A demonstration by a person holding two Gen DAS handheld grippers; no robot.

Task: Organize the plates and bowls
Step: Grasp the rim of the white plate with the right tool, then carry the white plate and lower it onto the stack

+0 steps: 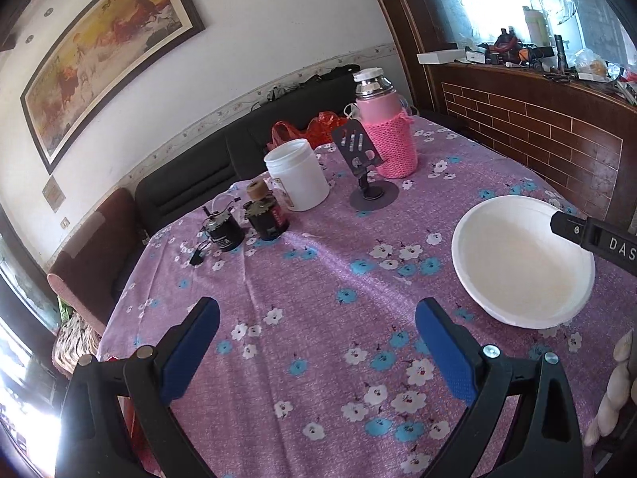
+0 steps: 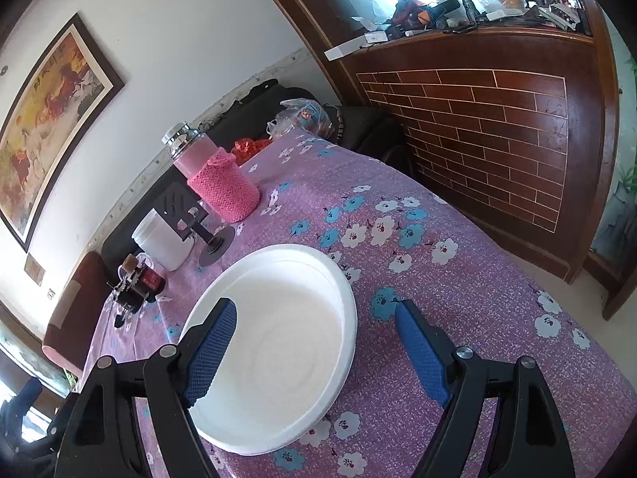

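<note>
White bowl (image 2: 274,342) resting near table's (image 1: 318,358) right edge | right gripper (image 2: 316,352) nearer, spread wide astride near rim, gripping nothing | left gripper (image 1: 318,358) wide, empty, well left of bowl

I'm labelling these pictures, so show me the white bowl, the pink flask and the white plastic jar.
white bowl (image 2: 278,342): right wrist view, on its bare inside.
pink flask (image 1: 392,139): left wrist view, on its knitted sleeve.
white plastic jar (image 1: 298,177): left wrist view, on its side wall.
</note>
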